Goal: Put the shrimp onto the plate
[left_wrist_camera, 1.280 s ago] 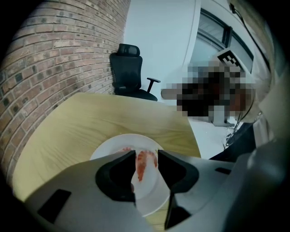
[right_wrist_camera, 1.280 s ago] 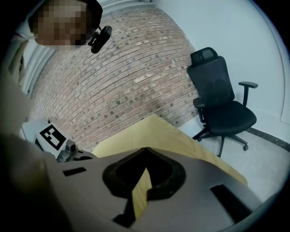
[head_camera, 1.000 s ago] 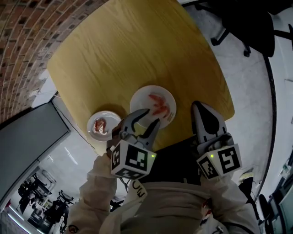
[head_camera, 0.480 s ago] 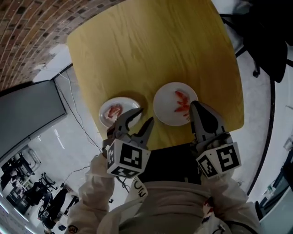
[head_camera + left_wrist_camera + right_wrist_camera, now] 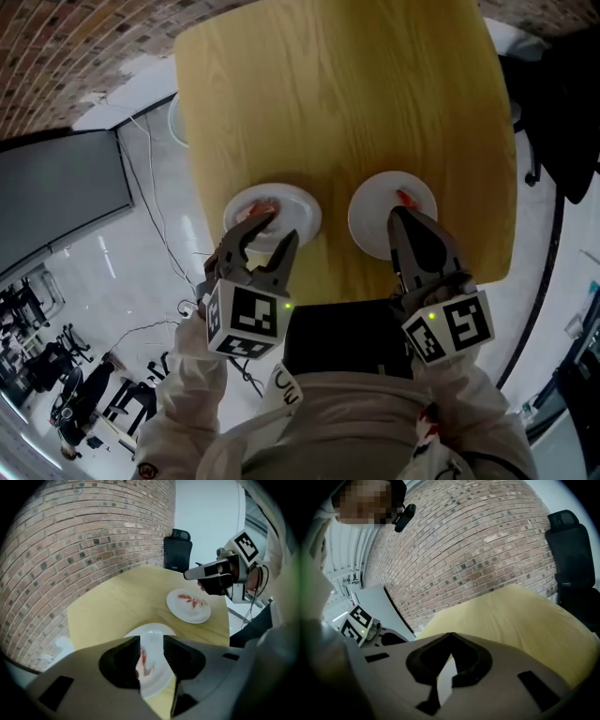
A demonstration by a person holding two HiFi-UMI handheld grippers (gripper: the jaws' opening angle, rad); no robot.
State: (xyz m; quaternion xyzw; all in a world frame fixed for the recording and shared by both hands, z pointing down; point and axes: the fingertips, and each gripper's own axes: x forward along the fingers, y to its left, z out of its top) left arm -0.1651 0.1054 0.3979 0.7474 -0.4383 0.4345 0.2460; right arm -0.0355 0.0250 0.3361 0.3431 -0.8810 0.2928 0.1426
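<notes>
Shrimp, left: one reddish shrimp (image 5: pixel 263 206) lies on the left plate, toward 9 o'clock of that plate's centre. In the left gripper view the same shrimp (image 5: pixel 144 660) shows through the gap between the jaws.
Shrimp, right: red pieces (image 5: pixel 405 198) lie on the right plate, toward 1 o'clock of its centre. In the left gripper view they (image 5: pixel 192 600) sit spread across the middle of the far plate.
Grey panel (image 5: pixel 56 197): a dark flat board off the table, at 9 o'clock in the head view.
Left plate (image 5: pixel 300 208): white and round, at about 7 o'clock on the tabletop, near the edge by the person.
Left gripper (image 5: pixel 270 231): jaws spread apart, with nothing pinched. The tips hang over the plate's 7 o'clock part, and whether they touch the plate cannot be told. From its own camera (image 5: pixel 151 639) the plate and shrimp fill the gap.
Table (image 5: pixel 347 103): pale yellow wood with rounded corners, carrying both plates set apart side by side.
Right plate (image 5: pixel 370 220): white and round, at about 5 o'clock on the tabletop.
Right gripper (image 5: pixel 398 216): jaws pressed together, tips meeting (image 5: pixel 451 634) with nothing between them. The tip lies over the right plate, just beside the red pieces.
Brick wall (image 5: pixel 487 536): at 12 o'clock beyond the table in the right gripper view.
Chair (image 5: pixel 574 550): black, at 2 o'clock past the table's far corner.
</notes>
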